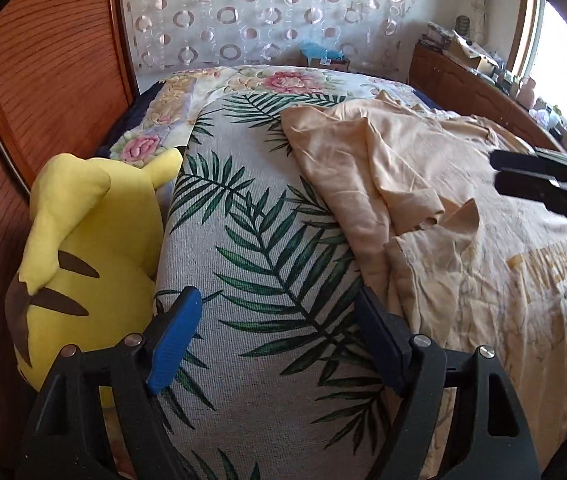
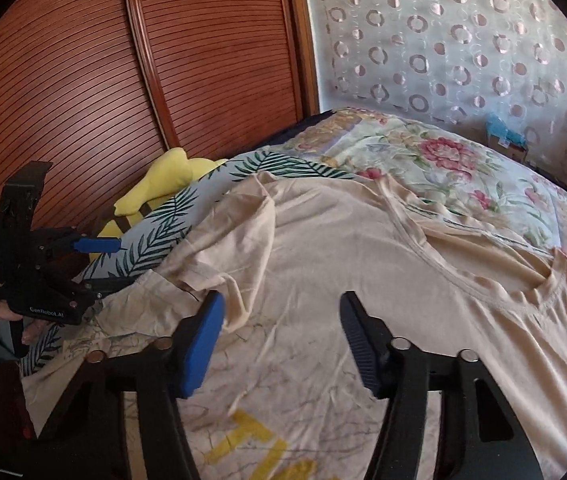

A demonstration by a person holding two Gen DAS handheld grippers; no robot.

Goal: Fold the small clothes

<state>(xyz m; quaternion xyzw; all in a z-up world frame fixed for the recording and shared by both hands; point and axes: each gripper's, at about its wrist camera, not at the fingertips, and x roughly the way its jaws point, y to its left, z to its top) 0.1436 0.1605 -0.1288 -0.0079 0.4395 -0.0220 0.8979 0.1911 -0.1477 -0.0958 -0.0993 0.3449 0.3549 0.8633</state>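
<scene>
Slatted wooden wardrobe doors (image 2: 103,80), circle-patterned curtain (image 1: 263,12), bright window (image 1: 555,52), cluttered wooden sideboard (image 1: 463,76)

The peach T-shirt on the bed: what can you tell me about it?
The peach T-shirt is thin, soft-looking fabric with a ribbed round neckline and a faint cracked print with yellow lettering. It lies spread front-up but wrinkled across a palm-leaf cover, one sleeve crumpled and folded over. Neither the left gripper nor the right gripper holds it; both hover open.

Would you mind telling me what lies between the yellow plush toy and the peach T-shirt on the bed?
Only the palm-leaf print cover separates the yellow plush toy from the peach T-shirt, clearest in the left wrist view.
</scene>
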